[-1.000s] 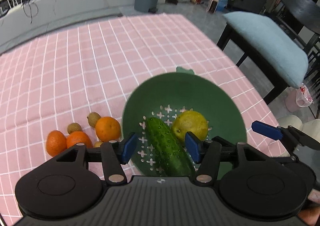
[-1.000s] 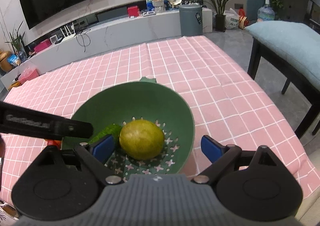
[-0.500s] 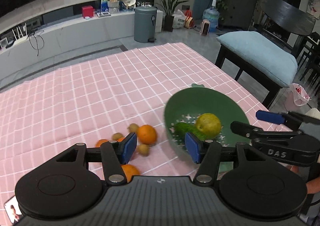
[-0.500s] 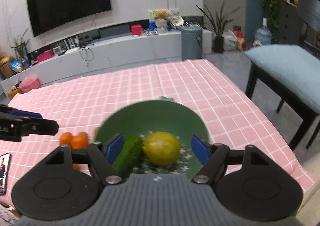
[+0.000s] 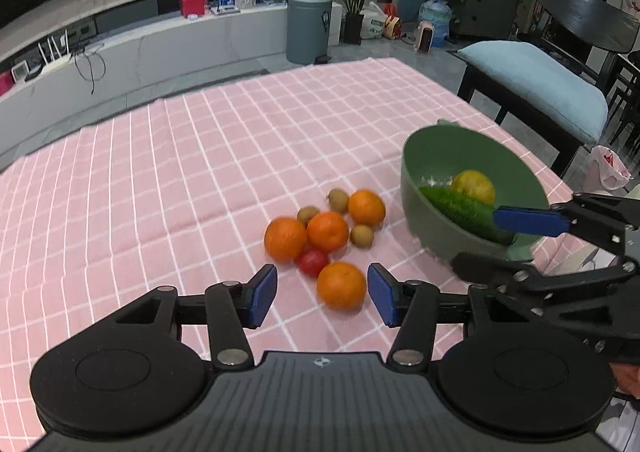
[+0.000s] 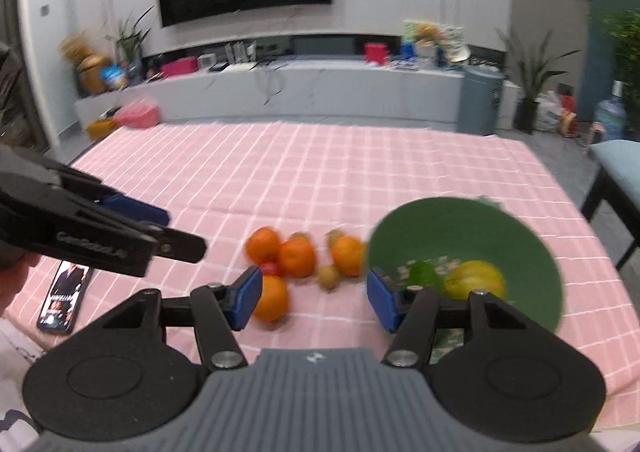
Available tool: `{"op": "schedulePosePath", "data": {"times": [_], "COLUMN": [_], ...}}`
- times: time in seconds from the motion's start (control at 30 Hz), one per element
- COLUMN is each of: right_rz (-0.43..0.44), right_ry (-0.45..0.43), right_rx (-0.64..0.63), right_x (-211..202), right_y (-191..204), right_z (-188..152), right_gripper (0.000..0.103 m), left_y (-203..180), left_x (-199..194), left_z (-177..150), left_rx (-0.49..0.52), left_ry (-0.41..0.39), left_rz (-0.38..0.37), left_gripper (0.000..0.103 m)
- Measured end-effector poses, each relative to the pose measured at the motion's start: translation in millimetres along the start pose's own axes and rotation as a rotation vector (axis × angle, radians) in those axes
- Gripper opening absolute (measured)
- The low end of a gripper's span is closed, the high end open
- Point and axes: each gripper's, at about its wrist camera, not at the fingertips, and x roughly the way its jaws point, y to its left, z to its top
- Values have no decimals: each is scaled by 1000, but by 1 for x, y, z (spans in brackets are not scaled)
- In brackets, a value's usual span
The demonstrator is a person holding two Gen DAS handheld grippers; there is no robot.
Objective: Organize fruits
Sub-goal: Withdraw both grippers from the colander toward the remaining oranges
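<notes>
A green colander bowl (image 5: 432, 156) sits at the right of the pink checked tablecloth and holds a cucumber (image 5: 460, 208) and a yellow-green pear (image 5: 474, 186); the bowl also shows in the right wrist view (image 6: 460, 228). Left of it lies a cluster of several oranges (image 5: 326, 230), small brown kiwis (image 5: 338, 199) and a red tomato (image 5: 312, 262). My left gripper (image 5: 322, 300) is open and empty, with the nearest orange (image 5: 341, 286) between its fingers' line. My right gripper (image 6: 314, 298) is open and empty, near the bowl's left rim.
A phone (image 6: 64, 298) lies at the table's front left edge. A bench with a blue cushion (image 5: 536, 80) stands off the table's right side. The tablecloth (image 5: 200, 156) stretches away behind the fruit.
Both grippers have pulled back and swung left, away from above the bowl. The fruit cluster now sits ahead of them and the bowl has shifted to the right of both views.
</notes>
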Motion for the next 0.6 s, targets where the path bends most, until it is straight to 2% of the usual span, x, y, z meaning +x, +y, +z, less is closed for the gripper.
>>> {"op": "schedulePosePath", "data": {"times": [0.23,0.6], "right_rz": [33,55], "right_ry": [89,199], "right_rx": [-14,11], "right_x": [47,107], "right_y": [17,25], "right_z": [-2,-4], "right_gripper": [52,52], "left_y": [28,41], "left_x": [16,52], "left_z": [-10,-15], "left_rx": [-56,2], "left_ry": [-2,3], "left_rz": [8,-27], "left_gripper": [59,59]}}
